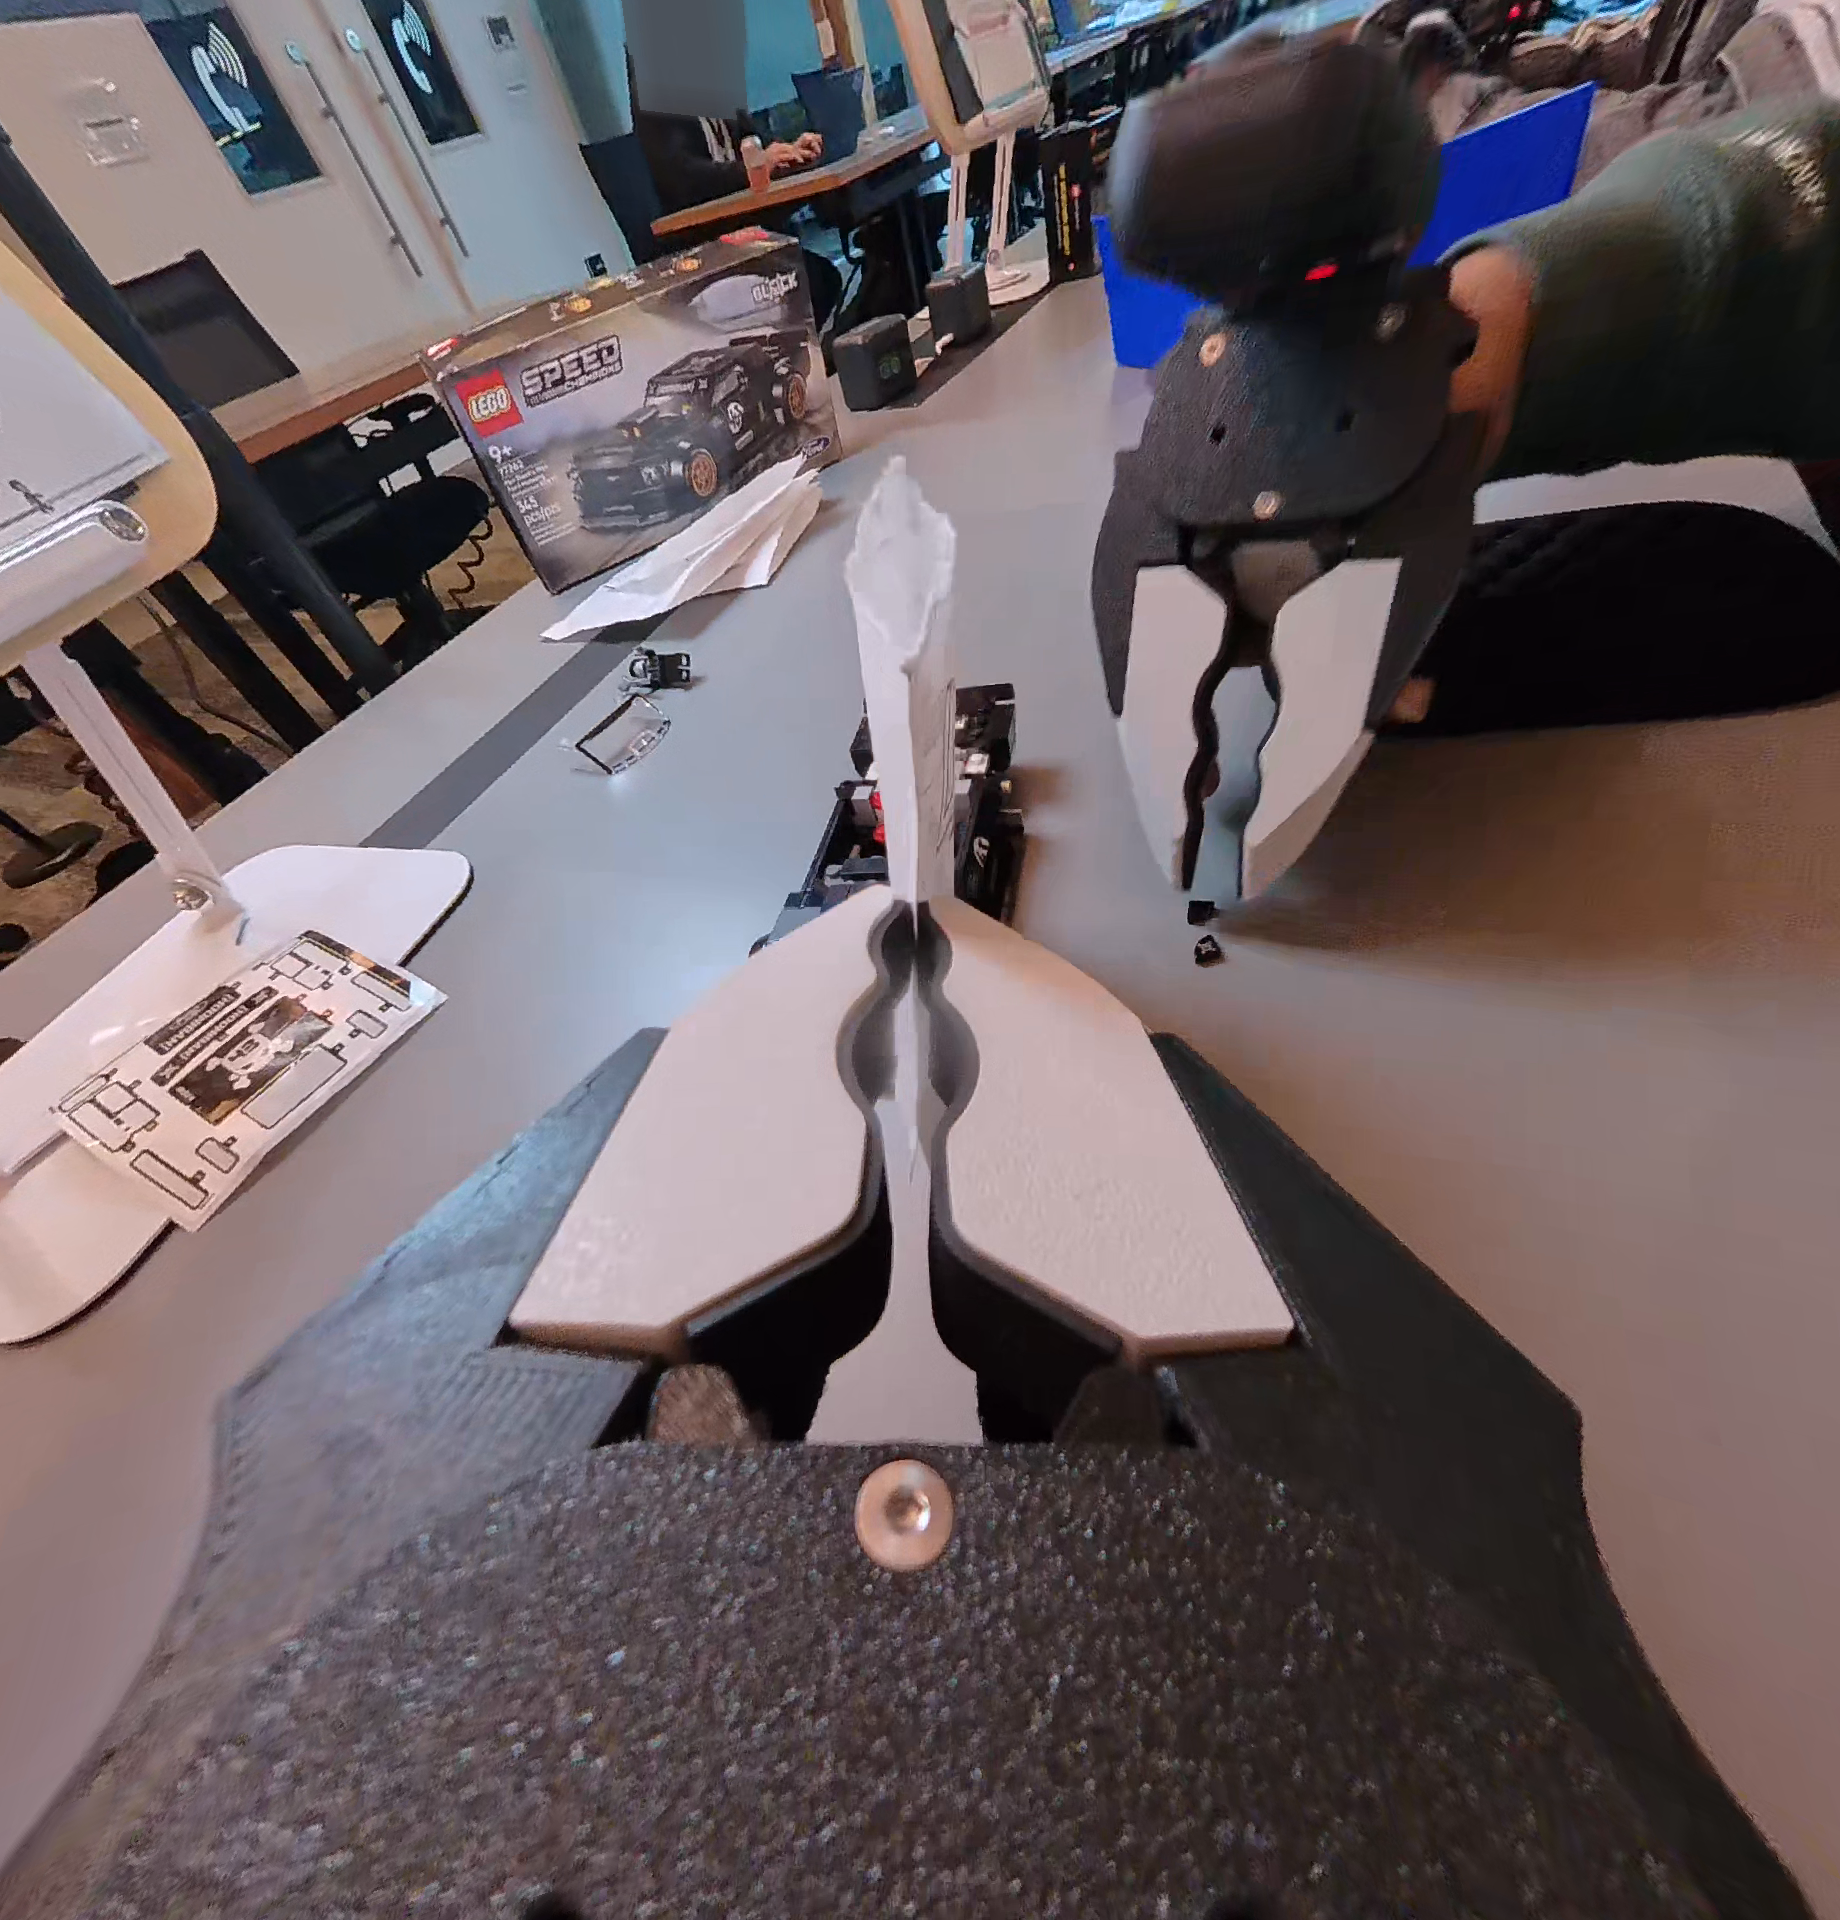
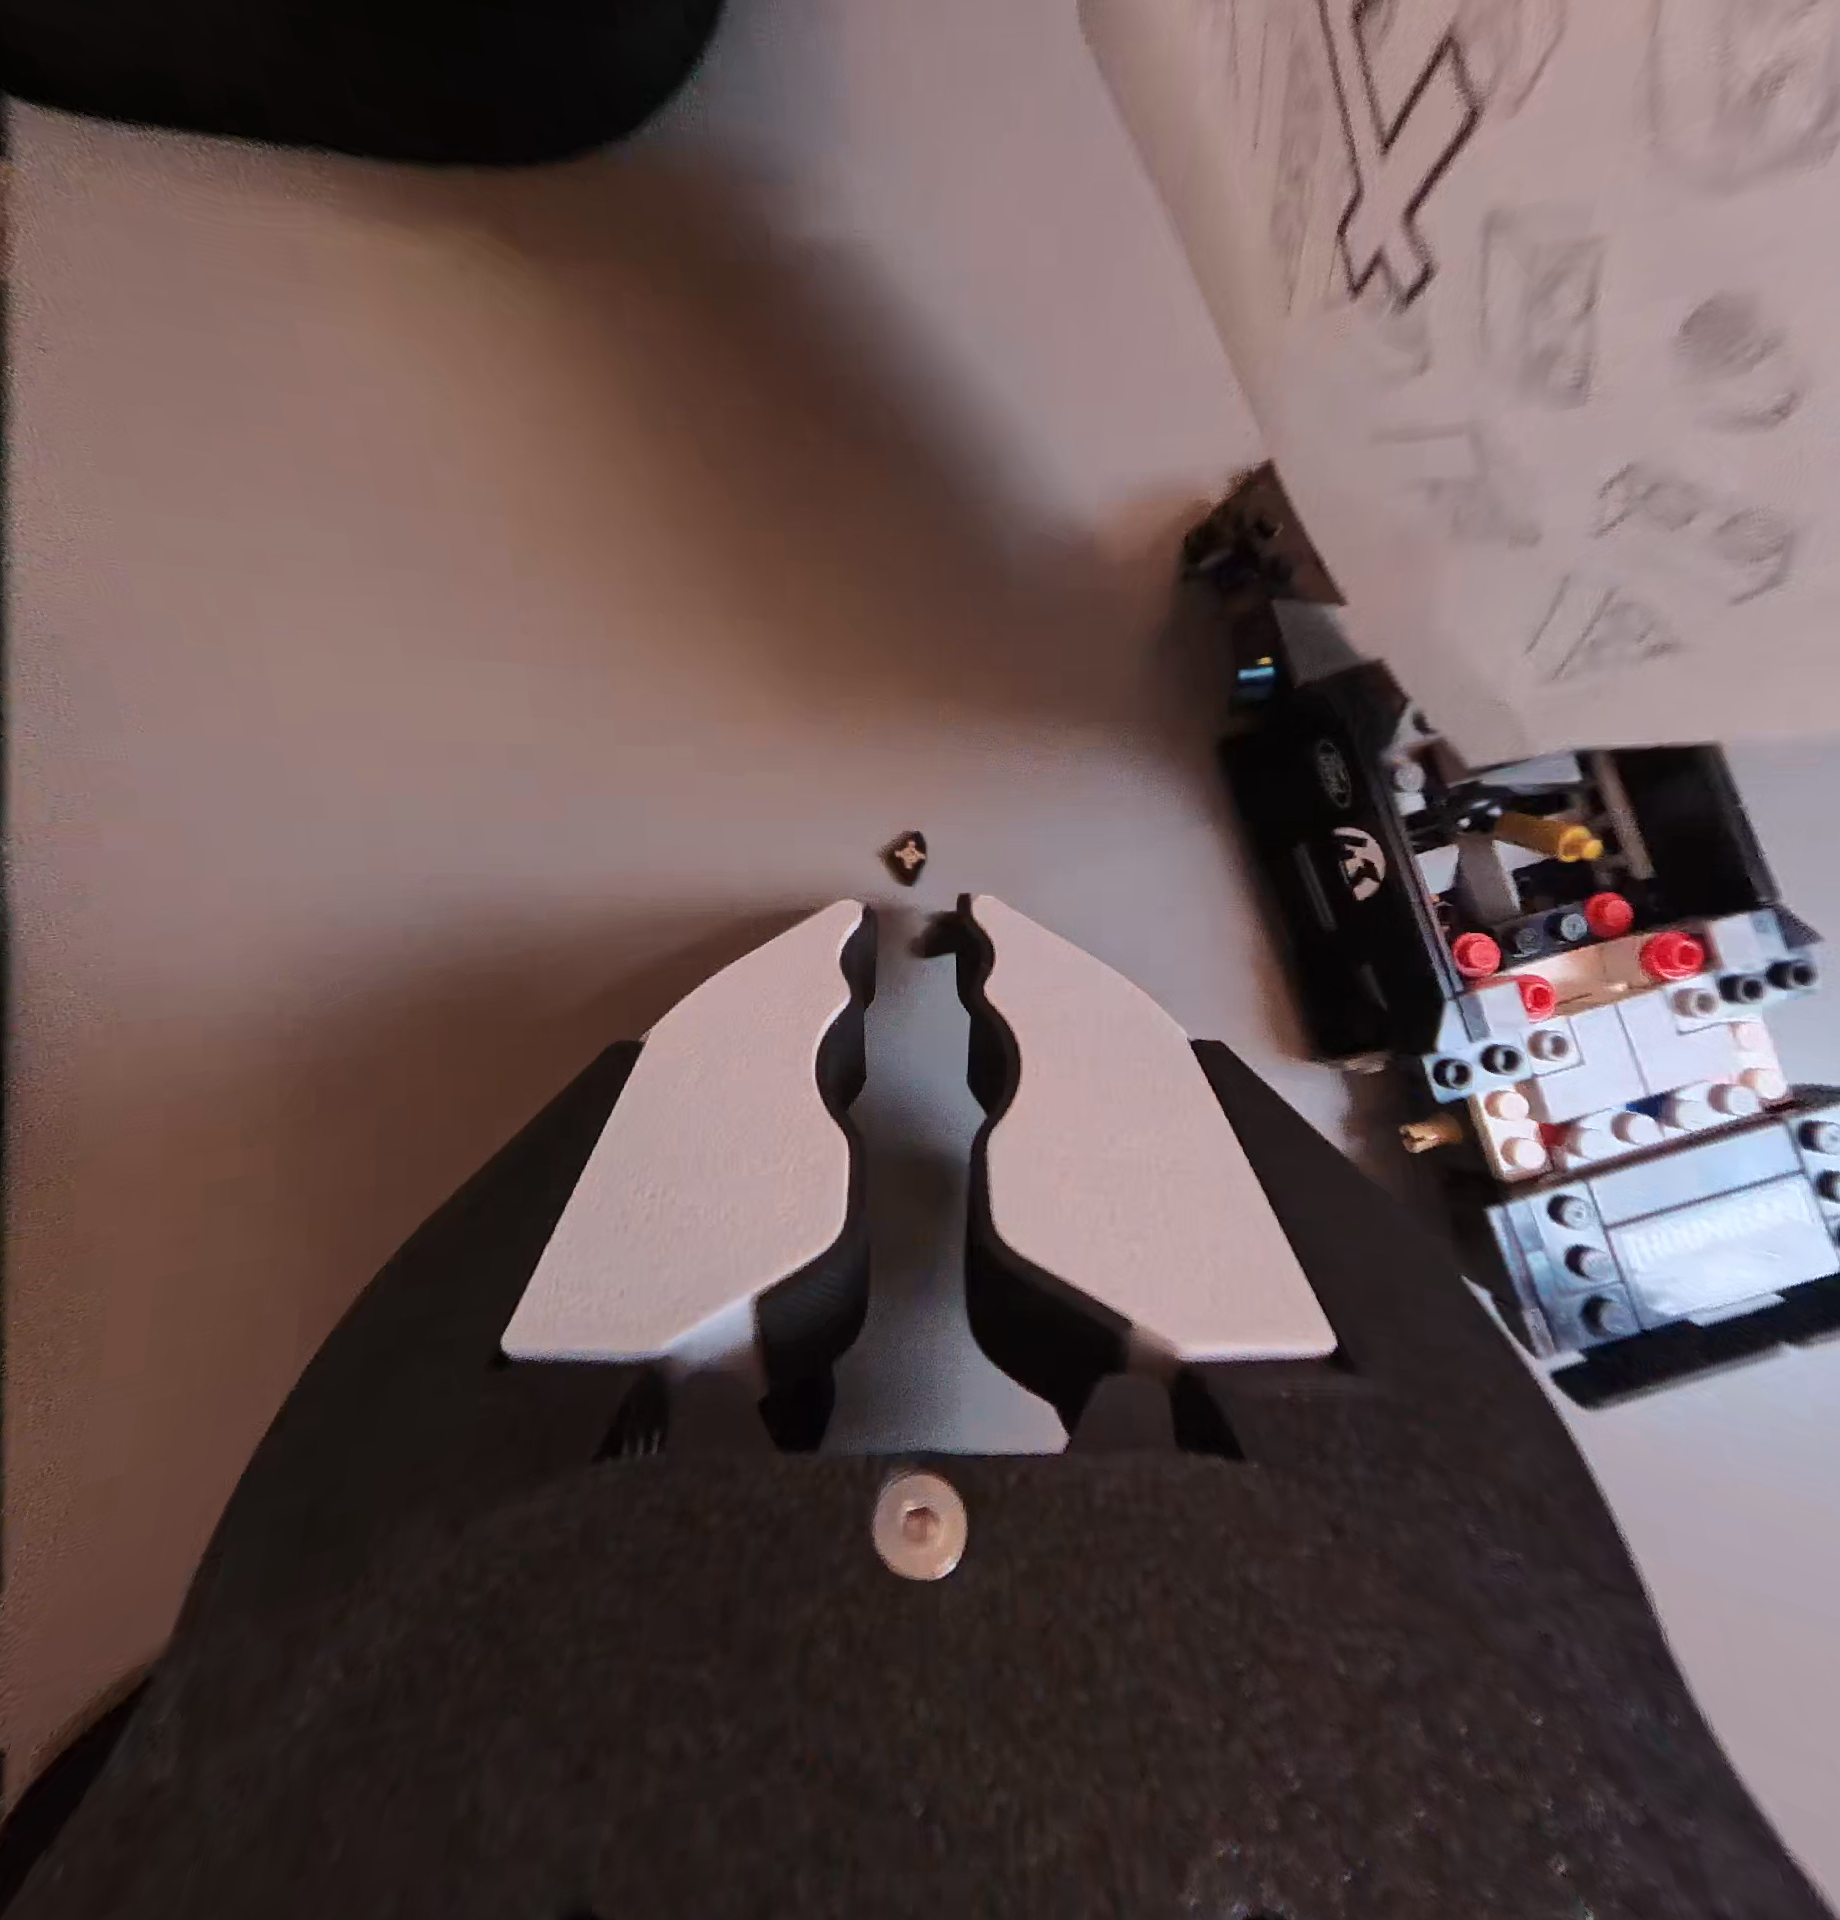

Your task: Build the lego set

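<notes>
My left gripper (image 1: 916,916) is shut on a white paper bag (image 1: 900,582) and holds it upright; the bag also fills the top right of the right wrist view (image 2: 1518,312). Behind the bag a part-built black Lego car (image 1: 983,821) sits on the grey table, with red and grey studs showing (image 2: 1581,997). My right gripper (image 2: 916,914) points down at the table right of the car (image 1: 1212,883), its jaws a little apart. One tiny black piece (image 2: 937,935) lies at its tips, against the right finger. A second tiny black piece (image 2: 905,857) lies just beyond.
The Lego box (image 1: 635,416) stands at the back with folded white paper (image 1: 708,561) in front. A clear windscreen piece (image 1: 625,732) and a small black part (image 1: 661,665) lie mid-table. A sticker sheet (image 1: 241,1070) rests on a white stand base (image 1: 344,894) at left. A blue bin (image 1: 1498,166) stands far right. The gap from one gripper's tips to the other's is roughly 15 centimeters.
</notes>
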Action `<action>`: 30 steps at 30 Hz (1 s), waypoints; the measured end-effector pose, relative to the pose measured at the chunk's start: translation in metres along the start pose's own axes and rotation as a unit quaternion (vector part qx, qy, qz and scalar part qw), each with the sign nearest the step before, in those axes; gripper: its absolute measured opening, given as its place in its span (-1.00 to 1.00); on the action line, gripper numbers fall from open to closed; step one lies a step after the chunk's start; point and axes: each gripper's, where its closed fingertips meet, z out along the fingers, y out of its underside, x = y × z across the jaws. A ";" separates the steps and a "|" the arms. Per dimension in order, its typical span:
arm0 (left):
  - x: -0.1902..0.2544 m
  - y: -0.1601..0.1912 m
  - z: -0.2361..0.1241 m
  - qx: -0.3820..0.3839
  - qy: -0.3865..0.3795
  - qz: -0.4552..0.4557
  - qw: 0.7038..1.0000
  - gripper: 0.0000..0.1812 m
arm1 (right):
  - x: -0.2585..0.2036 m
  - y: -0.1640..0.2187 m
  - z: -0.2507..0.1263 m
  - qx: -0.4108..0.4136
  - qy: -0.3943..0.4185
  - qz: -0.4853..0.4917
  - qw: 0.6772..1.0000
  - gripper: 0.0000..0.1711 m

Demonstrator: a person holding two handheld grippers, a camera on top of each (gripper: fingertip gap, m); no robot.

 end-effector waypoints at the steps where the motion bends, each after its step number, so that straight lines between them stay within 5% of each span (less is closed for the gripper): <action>1: 0.000 -0.001 -0.001 0.003 0.001 0.002 1.000 -1.00 | 0.003 0.003 0.003 -0.011 0.004 0.000 1.000 -0.84; 10: 0.005 -0.003 -0.003 0.008 0.016 0.006 1.000 -1.00 | -0.002 0.003 -0.001 -0.025 -0.011 -0.013 1.000 -0.91; 18: 0.023 -0.001 0.003 -0.001 0.057 0.019 0.998 -1.00 | 0.001 -0.108 -0.101 0.161 0.068 -0.090 0.980 -0.91; 30: 0.031 -0.007 0.000 0.014 0.071 0.022 0.997 -1.00 | 0.012 -0.102 -0.082 0.111 0.095 -0.114 0.983 -0.78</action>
